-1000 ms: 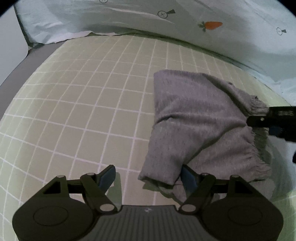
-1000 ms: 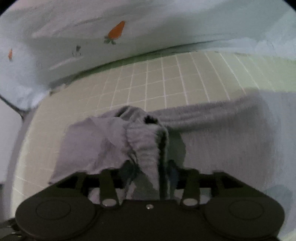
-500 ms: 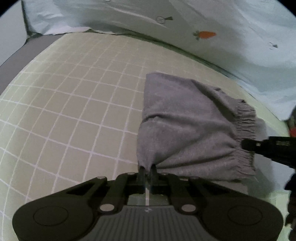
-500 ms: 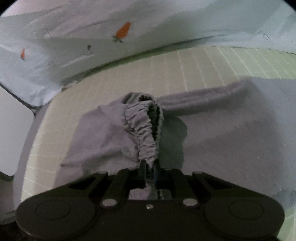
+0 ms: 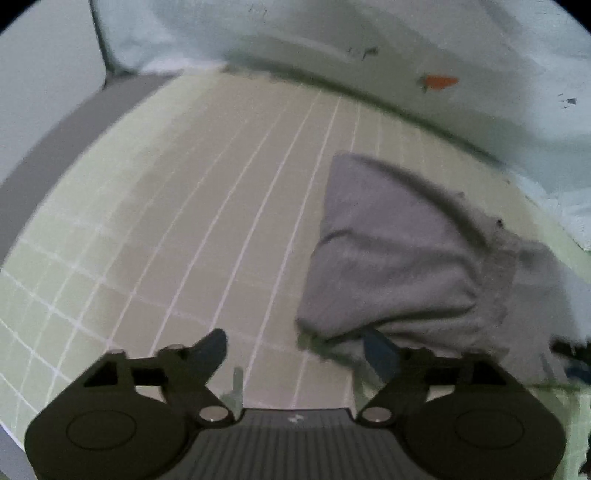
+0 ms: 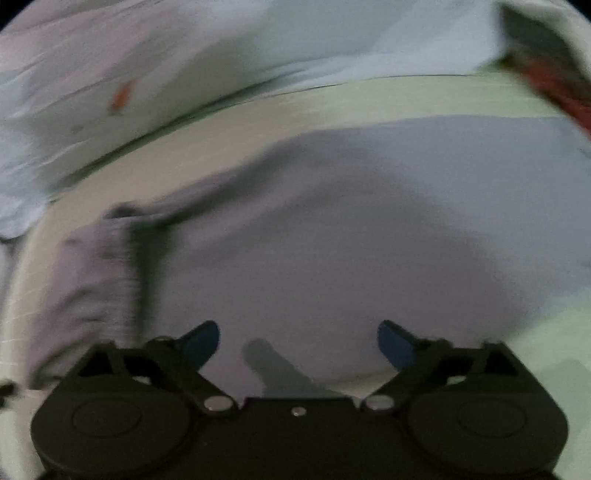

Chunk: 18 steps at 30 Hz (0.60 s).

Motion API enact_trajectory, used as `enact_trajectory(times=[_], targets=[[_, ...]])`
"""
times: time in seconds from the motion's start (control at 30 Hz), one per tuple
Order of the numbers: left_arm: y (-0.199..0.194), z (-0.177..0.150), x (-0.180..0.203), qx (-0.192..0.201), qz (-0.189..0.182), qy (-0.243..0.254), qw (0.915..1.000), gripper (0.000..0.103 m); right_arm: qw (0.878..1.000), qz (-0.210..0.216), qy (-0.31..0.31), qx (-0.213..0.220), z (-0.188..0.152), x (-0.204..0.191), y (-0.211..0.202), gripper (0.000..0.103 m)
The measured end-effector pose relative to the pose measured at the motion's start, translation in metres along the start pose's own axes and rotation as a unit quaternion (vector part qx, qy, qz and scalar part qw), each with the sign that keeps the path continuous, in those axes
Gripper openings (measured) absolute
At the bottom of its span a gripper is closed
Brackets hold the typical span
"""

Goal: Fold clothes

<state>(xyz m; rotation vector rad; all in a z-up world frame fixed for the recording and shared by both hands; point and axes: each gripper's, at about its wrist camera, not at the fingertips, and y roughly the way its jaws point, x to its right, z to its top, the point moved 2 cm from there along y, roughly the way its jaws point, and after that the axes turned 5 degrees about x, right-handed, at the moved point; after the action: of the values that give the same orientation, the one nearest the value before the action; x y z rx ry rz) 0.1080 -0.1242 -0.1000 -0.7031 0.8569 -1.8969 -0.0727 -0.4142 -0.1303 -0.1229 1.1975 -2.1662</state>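
Left-wrist view: the left gripper (image 5: pixel 295 349) hangs above a pale green bedsheet (image 5: pixel 177 229) ruled with a white grid; its jaws have just been opening and stand released, with only bare sheet between the blue pads (image 5: pixel 218 343). The right pad overlaps the near corner of the grey garment (image 5: pixel 399 266), though contact cannot be judged. The garment lies right of centre on the sheet, folded over itself, with a gathered elastic band (image 5: pixel 498 258) along its right side. Beyond it lies light blue bedding (image 5: pixel 369 33) printed with an orange carrot (image 5: pixel 439 82), and a grey strip of the bed's edge (image 5: pixel 85 122) shows at far left. Right-wrist view, heavily blurred: the right gripper (image 6: pixel 298 343) is likewise released, its jaws having just been opening, nothing between them. Here the grey garment (image 6: pixel 332 221) fills the middle as a smooth, broad panel, with a bunched, ridged portion (image 6: pixel 96 273) at left. Only this view shows a dark red item (image 6: pixel 561 92) at upper right, unidentifiable.
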Motion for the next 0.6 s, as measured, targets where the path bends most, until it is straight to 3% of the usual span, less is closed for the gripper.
enact_trajectory(times=[0.17,0.3,0.4,0.5,0.6], targets=[[0.004,0.014,0.052,0.014,0.001,0.012,0.9998,0.093,0.993,-0.09,0.071,0.035,-0.013,0.095,-0.016,0.102],[0.014,0.025,0.09,-0.001,-0.012,0.007,0.9999,0.093,0.976,-0.163,0.121,0.082,-0.006,0.16,-0.019,0.103],[0.024,0.036,0.119,-0.009,-0.023,0.041,0.9989,0.093,0.962,-0.211,0.134,0.109,0.009,0.201,-0.011,0.103],[0.04,0.047,0.137,-0.021,-0.016,0.063,0.9977,0.093,0.952,-0.239,0.147,0.125,0.03,0.238,0.001,0.103],[0.062,0.054,0.141,-0.052,-0.012,0.049,0.9974,0.093,0.951,-0.242,0.134,0.139,0.052,0.26,0.012,0.103]])
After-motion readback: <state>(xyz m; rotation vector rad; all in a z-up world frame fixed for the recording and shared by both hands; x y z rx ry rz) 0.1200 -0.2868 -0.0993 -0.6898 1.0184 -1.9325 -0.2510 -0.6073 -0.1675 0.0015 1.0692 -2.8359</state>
